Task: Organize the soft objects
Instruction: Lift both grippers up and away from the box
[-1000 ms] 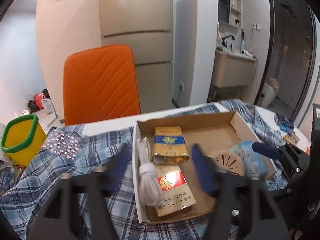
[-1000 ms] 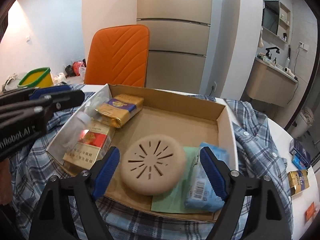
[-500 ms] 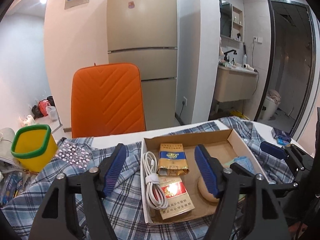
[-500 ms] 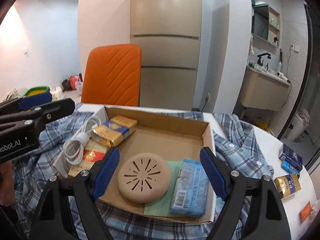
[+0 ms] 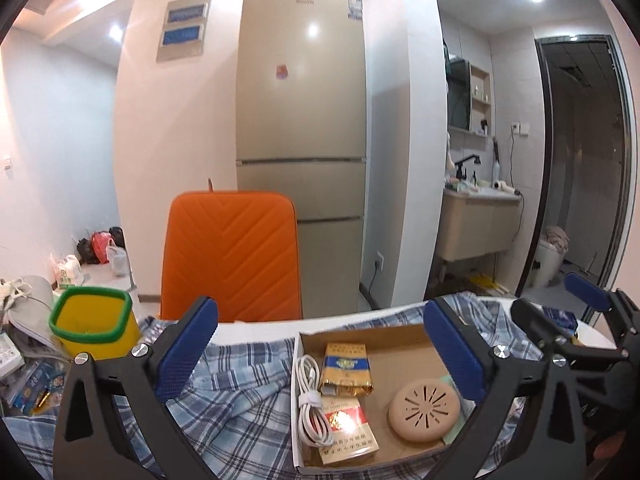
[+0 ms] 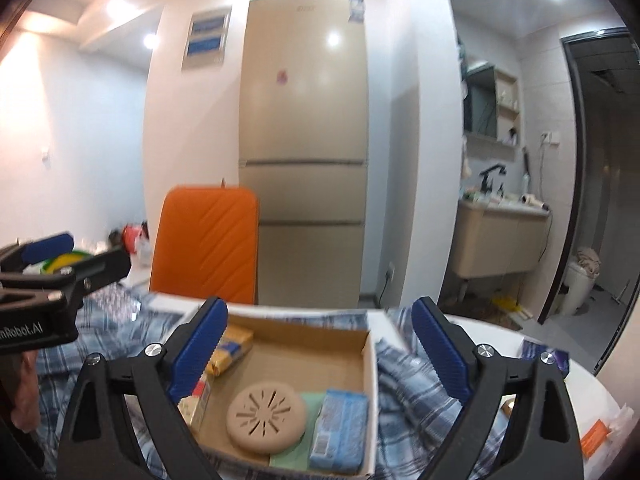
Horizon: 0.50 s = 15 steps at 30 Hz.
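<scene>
Beside the round disc [image 6: 266, 420], blue packet [image 6: 339, 431], right view only

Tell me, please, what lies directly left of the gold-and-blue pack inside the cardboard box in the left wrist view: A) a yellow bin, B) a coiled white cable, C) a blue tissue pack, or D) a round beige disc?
B: the white cable lies coiled along the box's left wall, right beside the gold-and-blue pack; the disc sits to the right.

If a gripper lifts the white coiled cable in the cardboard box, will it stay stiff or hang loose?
The white coiled cable would probably sag at both looped ends, since one band ties only its middle. It looks thin and light, so lifting should be easy, though its smooth sheath may slip.
</scene>
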Each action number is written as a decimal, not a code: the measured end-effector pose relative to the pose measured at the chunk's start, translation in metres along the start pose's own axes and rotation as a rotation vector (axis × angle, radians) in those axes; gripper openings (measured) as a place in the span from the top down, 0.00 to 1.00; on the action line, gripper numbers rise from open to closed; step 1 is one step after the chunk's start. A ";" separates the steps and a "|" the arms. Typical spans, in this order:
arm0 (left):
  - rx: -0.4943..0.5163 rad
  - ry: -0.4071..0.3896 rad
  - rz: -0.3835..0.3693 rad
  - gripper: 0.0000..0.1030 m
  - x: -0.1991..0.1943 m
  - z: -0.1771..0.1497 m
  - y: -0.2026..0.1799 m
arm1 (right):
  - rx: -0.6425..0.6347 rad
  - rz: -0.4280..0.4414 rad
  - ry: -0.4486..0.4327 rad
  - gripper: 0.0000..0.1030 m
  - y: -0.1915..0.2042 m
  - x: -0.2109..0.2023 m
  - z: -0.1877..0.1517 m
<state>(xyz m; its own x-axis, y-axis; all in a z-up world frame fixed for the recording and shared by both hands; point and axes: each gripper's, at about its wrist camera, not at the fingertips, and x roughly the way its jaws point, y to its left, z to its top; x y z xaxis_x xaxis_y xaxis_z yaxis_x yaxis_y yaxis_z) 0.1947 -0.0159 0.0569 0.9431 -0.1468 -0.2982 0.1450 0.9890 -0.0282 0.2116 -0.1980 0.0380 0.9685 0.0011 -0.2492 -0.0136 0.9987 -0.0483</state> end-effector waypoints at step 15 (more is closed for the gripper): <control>0.017 -0.175 0.047 0.01 -0.081 0.034 -0.009 | 0.033 -0.015 -0.211 0.00 -0.027 -0.099 0.050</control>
<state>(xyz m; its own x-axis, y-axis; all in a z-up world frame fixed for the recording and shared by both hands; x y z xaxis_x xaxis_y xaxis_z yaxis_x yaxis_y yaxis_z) 0.1276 -0.0135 0.1138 0.9864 -0.1029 -0.1284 0.1036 0.9946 -0.0015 0.1285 -0.2229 0.1120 0.9992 -0.0066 -0.0407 0.0058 0.9998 -0.0183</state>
